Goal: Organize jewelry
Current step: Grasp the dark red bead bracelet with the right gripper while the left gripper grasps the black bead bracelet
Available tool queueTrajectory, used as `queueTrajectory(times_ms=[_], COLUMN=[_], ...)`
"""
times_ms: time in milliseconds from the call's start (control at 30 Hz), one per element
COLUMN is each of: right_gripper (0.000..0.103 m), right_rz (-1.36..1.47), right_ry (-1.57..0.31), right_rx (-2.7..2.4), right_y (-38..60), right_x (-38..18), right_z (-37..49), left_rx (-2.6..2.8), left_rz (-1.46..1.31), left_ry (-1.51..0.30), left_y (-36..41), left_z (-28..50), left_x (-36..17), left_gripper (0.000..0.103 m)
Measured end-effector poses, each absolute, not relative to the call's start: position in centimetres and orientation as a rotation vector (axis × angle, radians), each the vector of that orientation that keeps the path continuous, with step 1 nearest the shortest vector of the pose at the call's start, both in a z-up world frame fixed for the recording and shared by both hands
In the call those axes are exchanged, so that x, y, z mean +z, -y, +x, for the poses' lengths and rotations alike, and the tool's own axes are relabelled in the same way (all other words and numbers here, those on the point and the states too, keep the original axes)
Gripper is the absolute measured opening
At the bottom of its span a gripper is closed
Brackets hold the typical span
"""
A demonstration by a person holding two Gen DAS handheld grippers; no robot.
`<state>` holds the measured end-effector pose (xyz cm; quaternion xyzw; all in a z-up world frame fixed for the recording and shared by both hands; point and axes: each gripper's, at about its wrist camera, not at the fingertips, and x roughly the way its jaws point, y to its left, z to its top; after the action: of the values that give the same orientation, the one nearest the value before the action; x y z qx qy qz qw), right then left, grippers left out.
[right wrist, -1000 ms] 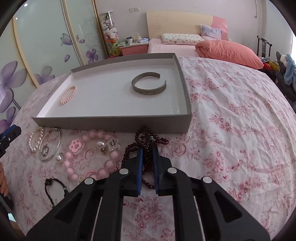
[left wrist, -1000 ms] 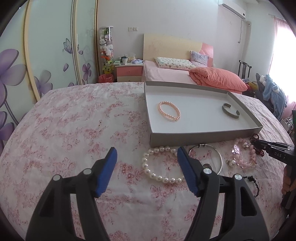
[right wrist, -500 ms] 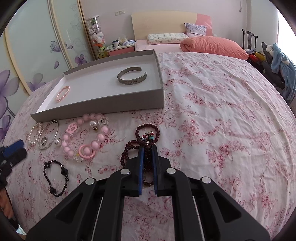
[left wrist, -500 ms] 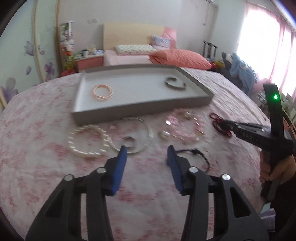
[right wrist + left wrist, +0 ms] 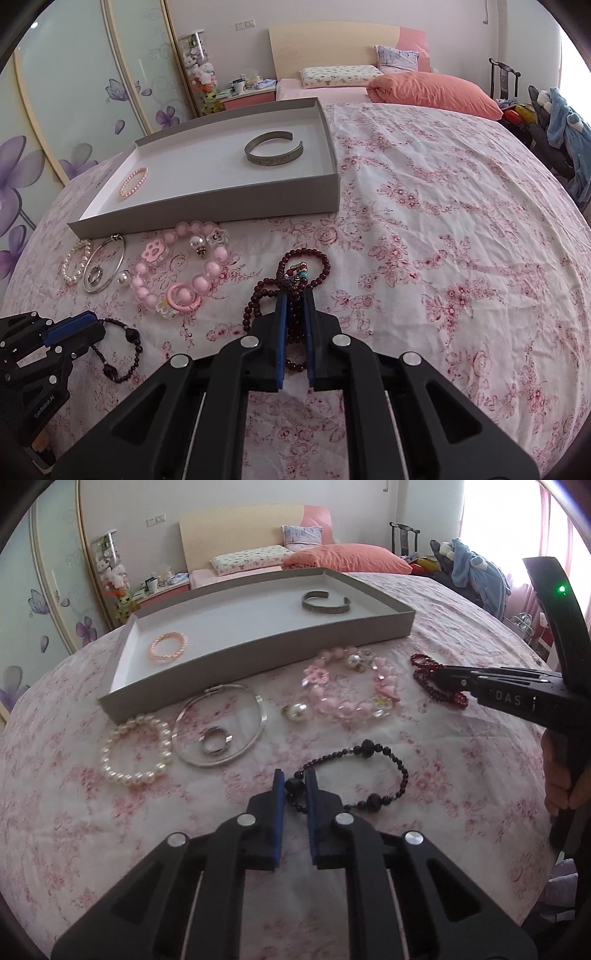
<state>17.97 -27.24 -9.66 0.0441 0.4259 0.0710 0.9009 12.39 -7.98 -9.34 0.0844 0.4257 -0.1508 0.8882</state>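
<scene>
The grey tray [image 5: 258,642] on the bedspread [image 5: 443,221] holds a pink bead bracelet [image 5: 168,647] and a metal cuff [image 5: 325,603]. The left gripper [image 5: 295,788] is closing on the black bracelet [image 5: 369,771] lying before the tray; the right gripper [image 5: 295,306] is clamped on the dark red beads [image 5: 291,280]

Part of the dark red bead strand [image 5: 291,280] behind the right gripper [image 5: 295,306]

Floral-sheeted bed [image 5: 424,221] bearing grey tray [image 5: 221,206], scattered bracelets [image 5: 135,751].
</scene>
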Motion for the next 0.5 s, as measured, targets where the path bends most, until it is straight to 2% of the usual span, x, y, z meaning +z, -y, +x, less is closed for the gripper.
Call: queueTrajectory(times_ms=[233, 267, 300, 333, 400, 433, 500], right_gripper=[0.009, 0.010, 0.010, 0.014, 0.034, 0.050, 0.054], right_rz=[0.068, 0.059, 0.051, 0.051, 0.056, 0.054, 0.045], right_ry=[-0.881, -0.881, -0.878, -0.878, -0.873, -0.862, -0.852], right_rx=[0.186, 0.183, 0.180, 0.174, 0.162, 0.155, 0.150], right_y=[26.2, 26.1, 26.0, 26.1, 26.4, 26.5, 26.5], right_x=[-9.7, -9.6, -9.6, -9.5, -9.3, -9.1, -8.9], right_z=[17.6, 17.5, 17.5, 17.4, 17.3, 17.2, 17.3], left_rx=[-0.239, -0.237, -0.237, -0.240, -0.257, -0.263, -0.275], left_rz=[0.153, 0.145, 0.134, 0.125, 0.109, 0.111, 0.115], left_ry=[-0.890, -0.891, -0.895, -0.897, -0.894, -0.893, -0.892], left_y=[3.2, 2.7, 2.3, 2.1, 1.9, 1.9, 2.2], left_z=[11.9, 11.8, 11.7, 11.6, 11.5, 11.5, 11.5], left_x=[-9.2, -9.1, -9.1, -9.1, -9.1, -9.0, -9.0], left_gripper=[0.014, 0.019, 0.029, 0.034, 0.038, 0.038, 0.038])
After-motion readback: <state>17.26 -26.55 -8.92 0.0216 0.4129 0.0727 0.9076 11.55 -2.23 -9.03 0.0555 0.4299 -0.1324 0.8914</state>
